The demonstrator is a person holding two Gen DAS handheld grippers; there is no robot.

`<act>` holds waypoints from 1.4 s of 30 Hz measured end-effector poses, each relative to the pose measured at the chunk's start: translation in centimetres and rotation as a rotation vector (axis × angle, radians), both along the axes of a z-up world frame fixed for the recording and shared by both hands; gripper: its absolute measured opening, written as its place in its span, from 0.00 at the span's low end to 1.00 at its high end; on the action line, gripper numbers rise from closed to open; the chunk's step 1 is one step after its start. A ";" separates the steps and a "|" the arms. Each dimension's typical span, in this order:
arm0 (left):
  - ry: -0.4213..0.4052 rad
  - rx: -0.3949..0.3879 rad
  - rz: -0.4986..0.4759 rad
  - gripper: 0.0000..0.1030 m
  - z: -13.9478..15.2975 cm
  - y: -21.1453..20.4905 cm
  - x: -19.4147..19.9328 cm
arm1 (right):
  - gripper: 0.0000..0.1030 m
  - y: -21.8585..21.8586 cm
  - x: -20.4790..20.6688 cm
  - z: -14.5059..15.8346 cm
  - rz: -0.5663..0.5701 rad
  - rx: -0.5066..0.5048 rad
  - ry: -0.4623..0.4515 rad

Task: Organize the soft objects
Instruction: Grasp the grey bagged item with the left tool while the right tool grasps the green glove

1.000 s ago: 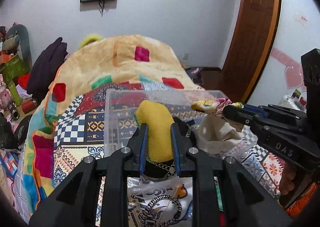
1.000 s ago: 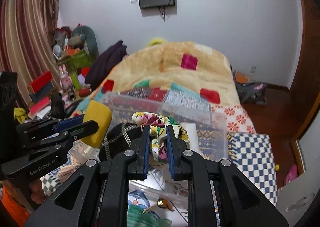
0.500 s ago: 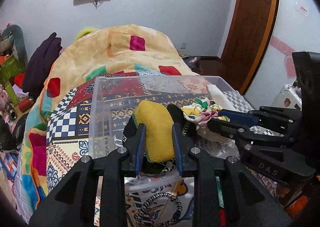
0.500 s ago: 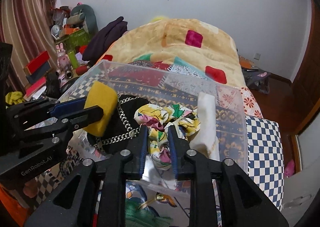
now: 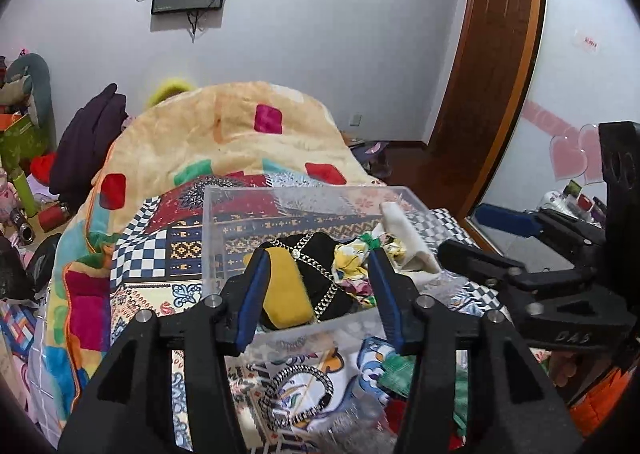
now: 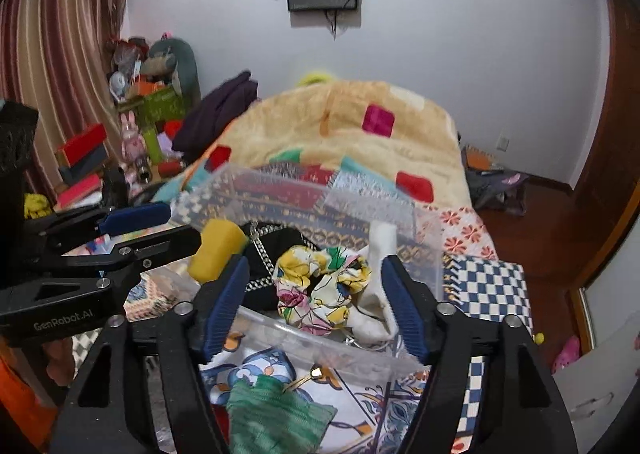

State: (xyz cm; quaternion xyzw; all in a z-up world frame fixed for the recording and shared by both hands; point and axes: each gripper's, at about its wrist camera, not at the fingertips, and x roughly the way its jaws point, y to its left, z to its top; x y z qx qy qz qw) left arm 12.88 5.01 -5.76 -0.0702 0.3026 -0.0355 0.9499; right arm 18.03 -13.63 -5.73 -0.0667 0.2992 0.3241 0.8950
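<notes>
My left gripper [image 5: 318, 290] jaws spread wide, holding nothing. Yellow sponge [image 5: 285, 292] sits in clear bin [image 5: 224, 213] beside black chained bag [image 5: 320, 278], floral scrunchie [image 5: 354, 268], white cloth [image 5: 404, 234]. Right gripper [image 5: 476, 232] also spread, just right of bin.

The left gripper [image 5: 318, 290] was spread wide, its blue-padded fingers [image 5: 253, 294] holding nothing. The right gripper [image 6: 314, 304] gaped equally wide and empty. Both pointed toward the far side, side by side, near each other.
</notes>
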 end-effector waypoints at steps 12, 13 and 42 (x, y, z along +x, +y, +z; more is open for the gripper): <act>0.035 0.026 -0.027 0.60 -0.8 -2.0 -4.5 | 0.76 -2.4 -3.9 -0.4 0.013 0.003 -0.012; 0.049 0.028 -0.034 0.60 -1.3 -2.3 -4.7 | 0.76 -2.3 -4.1 -1.0 0.016 -0.007 0.001; 0.257 -0.041 -0.101 0.47 -9.8 -3.9 -7.6 | 0.34 -2.2 -5.1 -9.2 0.097 -0.056 0.286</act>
